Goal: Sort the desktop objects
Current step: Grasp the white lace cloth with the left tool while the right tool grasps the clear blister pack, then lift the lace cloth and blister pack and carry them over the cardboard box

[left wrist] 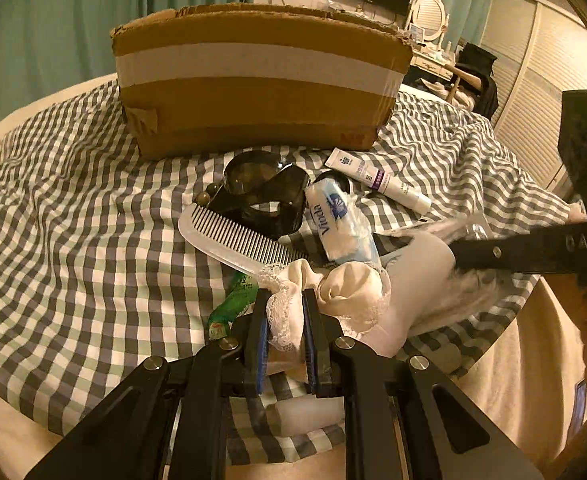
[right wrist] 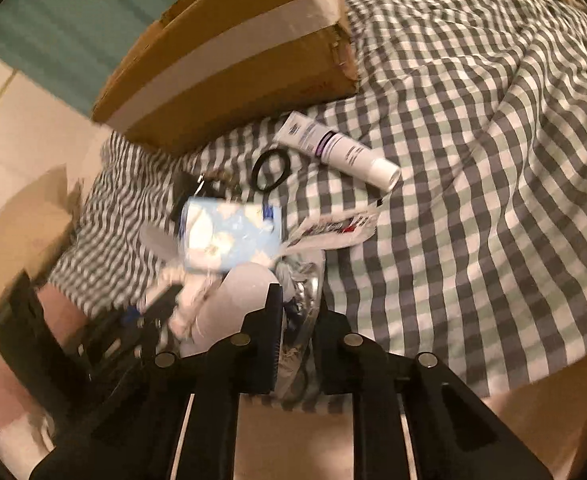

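My left gripper [left wrist: 284, 300] is shut on the lace edge of a cream sock [left wrist: 345, 292] at the near side of a pile. The pile holds a white comb [left wrist: 233, 240], black goggles [left wrist: 265, 196], a Vinda tissue pack [left wrist: 337, 220], a white tube [left wrist: 377, 180] and a green wrapper [left wrist: 231, 304]. My right gripper [right wrist: 299, 304] is shut on a crinkly clear plastic bag [right wrist: 303, 276] beside the white sock [right wrist: 237, 292]. The tissue pack [right wrist: 229, 236], a black hair tie [right wrist: 270, 170] and the tube [right wrist: 337, 150] lie beyond it. The right gripper's arm [left wrist: 533, 248] enters from the right.
A cardboard box [left wrist: 257, 80] with a white tape band stands at the back of the checked cloth [left wrist: 73, 220]; it also shows in the right wrist view [right wrist: 229, 64]. A flat printed packet [right wrist: 333, 228] lies right of the tissue pack. The cloth's edge drops off nearby.
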Demonstrator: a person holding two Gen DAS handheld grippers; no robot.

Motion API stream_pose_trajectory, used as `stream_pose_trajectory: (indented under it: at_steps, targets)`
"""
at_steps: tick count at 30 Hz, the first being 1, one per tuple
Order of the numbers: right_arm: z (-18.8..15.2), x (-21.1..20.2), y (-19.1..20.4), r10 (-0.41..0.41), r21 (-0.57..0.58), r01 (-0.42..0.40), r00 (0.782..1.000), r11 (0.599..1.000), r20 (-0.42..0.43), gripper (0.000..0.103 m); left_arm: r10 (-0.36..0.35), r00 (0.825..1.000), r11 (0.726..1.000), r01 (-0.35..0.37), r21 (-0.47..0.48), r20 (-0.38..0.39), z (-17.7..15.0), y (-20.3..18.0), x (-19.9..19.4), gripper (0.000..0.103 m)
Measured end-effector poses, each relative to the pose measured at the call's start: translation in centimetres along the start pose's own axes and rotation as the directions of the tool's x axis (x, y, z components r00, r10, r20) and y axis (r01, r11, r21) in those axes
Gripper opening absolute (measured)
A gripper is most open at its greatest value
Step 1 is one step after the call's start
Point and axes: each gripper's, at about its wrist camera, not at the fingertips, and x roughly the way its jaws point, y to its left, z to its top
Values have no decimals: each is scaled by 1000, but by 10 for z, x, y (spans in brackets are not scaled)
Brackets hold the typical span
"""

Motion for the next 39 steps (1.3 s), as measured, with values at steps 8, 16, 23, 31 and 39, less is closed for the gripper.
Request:
stream_pose_trajectory:
  at_steps: [8, 16, 23, 31, 39]
  targets:
    - [1, 9, -13, 40, 73, -41, 999, 996, 7, 16, -77, 996, 991, 72, -109, -38, -2, 14, 13, 32]
    - [-11, 21, 7, 48, -20, -49, 997, 999, -57, 12, -53, 996, 990, 43, -133, -74, -3, 19, 19, 41]
    - [-13, -9, 16, -20, -72, 23, 999, 997, 35, 9, -43, 999, 994, 41, -100, -16, 2, 19, 1, 15]
    - [-17, -46, 16, -68, -111, 83, 989, 990, 131, 9, -86, 993, 986, 96, -133, 76, 13, 23, -34, 14]
    - [-24, -71, 43, -59, -198, 101, 977, 975, 207, 9, -58, 982, 993, 76, -90, 182, 38, 12, -71, 14]
